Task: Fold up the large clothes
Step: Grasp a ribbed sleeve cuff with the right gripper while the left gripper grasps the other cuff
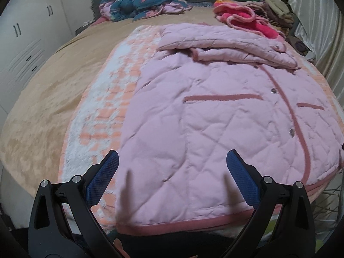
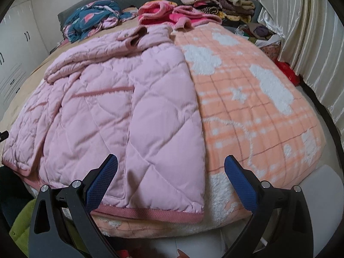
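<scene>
- Pink quilted jacket with darker pink trim and metal snap buttons (image 1: 193,118) lies spread flat on the bed, front side up, straight ahead of both tools; its hem runs along the near bed edge.
- One sleeve is folded across the chest, at the far end of the jacket from the left tool (image 1: 172,172).
- Left tool hovers over the jacket's hem near the left corner, its blue-padded fingers (image 1: 103,178) spread wide apart, released, grasping nothing.
- Right tool (image 2: 171,175) hangs over the jacket's right hem corner, likewise spread wide and empty; its left finger is above the quilted cloth, its right finger above the blanket.
- Under the jacket lies a fluffy orange-and-white patterned blanket (image 2: 258,107), showing left of the left tool and right of the right tool.
- Beneath that, a tan bed cover (image 1: 53,81) stretches off to the left.
- Far beyond the tools sit a crumpled dark teal floral quilt (image 1: 139,2), a bright pink fleecy garment (image 1: 243,17) touching the jacket's collar end, and a stack of folded clothes (image 2: 221,2).
- White cupboards with dark handles (image 1: 28,32) stand far left.
</scene>
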`<state>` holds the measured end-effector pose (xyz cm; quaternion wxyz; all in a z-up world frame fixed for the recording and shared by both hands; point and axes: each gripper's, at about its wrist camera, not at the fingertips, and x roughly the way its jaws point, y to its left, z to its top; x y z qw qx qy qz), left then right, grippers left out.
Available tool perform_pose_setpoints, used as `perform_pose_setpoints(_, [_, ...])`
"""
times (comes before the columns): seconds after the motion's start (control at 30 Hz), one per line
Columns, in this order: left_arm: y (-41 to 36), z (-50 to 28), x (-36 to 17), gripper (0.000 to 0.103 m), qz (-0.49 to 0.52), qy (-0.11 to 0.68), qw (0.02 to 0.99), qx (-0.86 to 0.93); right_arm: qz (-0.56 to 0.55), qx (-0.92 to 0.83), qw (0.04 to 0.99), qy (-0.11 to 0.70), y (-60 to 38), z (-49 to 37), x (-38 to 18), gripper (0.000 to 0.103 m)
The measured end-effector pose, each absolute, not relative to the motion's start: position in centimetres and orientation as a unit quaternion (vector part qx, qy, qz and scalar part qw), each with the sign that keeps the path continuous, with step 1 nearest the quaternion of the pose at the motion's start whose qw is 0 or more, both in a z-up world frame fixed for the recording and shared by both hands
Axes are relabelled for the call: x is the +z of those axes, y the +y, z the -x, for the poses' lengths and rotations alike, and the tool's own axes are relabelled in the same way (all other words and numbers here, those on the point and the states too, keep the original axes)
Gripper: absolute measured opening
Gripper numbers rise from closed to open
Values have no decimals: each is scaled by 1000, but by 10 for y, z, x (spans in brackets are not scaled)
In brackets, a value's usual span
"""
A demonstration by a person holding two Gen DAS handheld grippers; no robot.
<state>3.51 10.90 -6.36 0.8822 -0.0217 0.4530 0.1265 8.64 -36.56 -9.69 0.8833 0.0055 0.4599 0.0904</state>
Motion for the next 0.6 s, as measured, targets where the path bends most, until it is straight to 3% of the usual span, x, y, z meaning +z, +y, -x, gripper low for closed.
perform_pose_setpoints(0.6, [141,-43,-96,94,73,545,830,86,-32,114,860,496,-374,-84,-123,99])
